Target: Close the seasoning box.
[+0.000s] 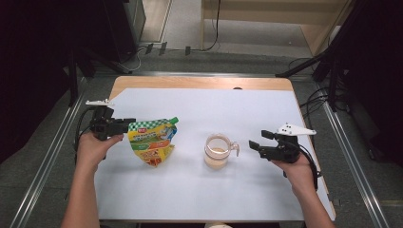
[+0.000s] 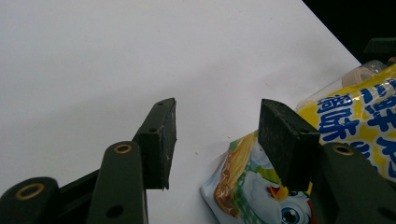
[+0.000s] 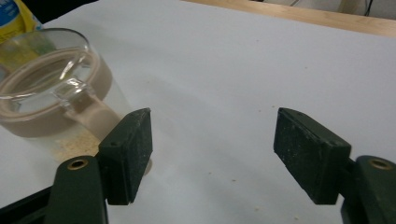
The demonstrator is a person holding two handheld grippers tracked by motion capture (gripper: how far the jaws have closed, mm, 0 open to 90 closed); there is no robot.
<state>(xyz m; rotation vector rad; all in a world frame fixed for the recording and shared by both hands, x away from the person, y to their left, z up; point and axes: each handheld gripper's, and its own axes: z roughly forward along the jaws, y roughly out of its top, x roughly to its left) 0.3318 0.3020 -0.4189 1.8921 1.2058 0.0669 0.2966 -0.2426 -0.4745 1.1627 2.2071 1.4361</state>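
A colourful snack pouch [image 1: 153, 142] with a green checked top lies on the white sheet left of centre; its yellow printed face [image 2: 355, 126] shows close by in the left gripper view. My left gripper [image 1: 127, 125] is open beside the pouch's upper left corner, with nothing between its jaws [image 2: 217, 140]. A clear plastic cup [image 1: 217, 150] with a handle stands at the centre, with pale crumbs at its bottom [image 3: 51, 102]. My right gripper [image 1: 256, 139] is open just right of the cup's handle, its jaws [image 3: 212, 156] apart and bare.
A white sheet [image 1: 204, 190] covers most of the wooden table [image 1: 190, 83]. Metal rails run along both sides. Black stands and cables sit on the floor beyond the far edge.
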